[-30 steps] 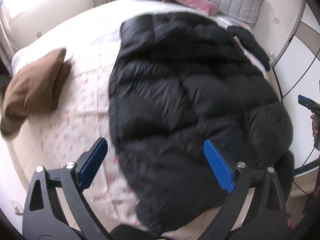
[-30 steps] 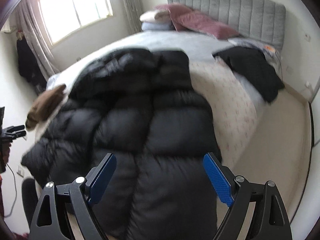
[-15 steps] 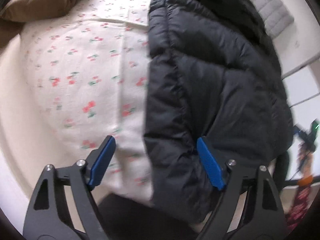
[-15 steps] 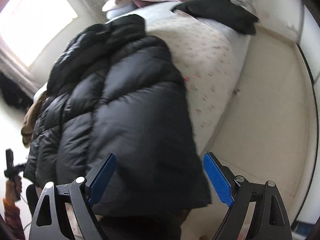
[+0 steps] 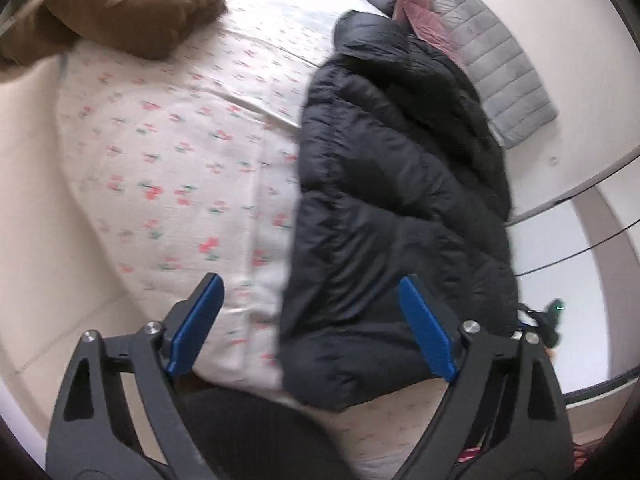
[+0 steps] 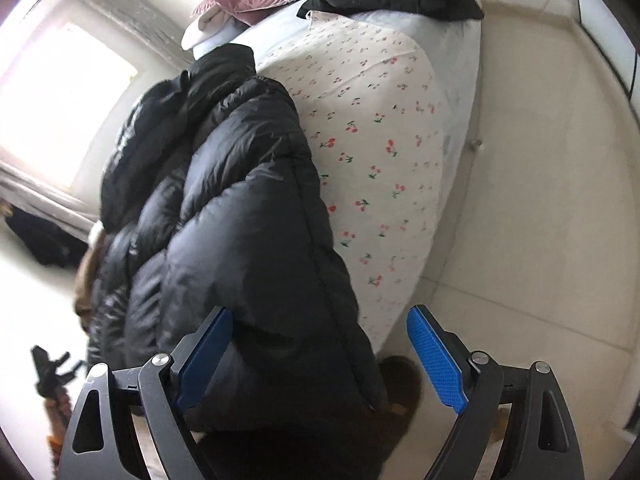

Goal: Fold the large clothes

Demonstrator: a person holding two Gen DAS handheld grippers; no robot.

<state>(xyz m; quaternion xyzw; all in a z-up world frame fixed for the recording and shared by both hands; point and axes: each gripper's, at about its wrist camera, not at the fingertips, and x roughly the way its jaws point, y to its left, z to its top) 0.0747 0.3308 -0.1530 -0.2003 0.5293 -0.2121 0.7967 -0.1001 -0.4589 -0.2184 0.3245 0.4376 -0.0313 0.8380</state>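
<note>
Lying lengthwise down the middle of the cherry-print bed sheet (image 5: 168,168), the black quilted puffer coat (image 5: 392,184) is seen with its hem at the near bed edge. The left gripper (image 5: 310,322) is opening, jaws spread over the hem's left corner, nothing pinched. The right gripper (image 6: 320,354) is spread wide above the right hem corner, also empty. The coat is judged bulky, soft, springy, with a slick shell likely to slide. A deep bite on each hem corner seam is advised. A brown cushion (image 5: 120,4) is noted far left.
</note>
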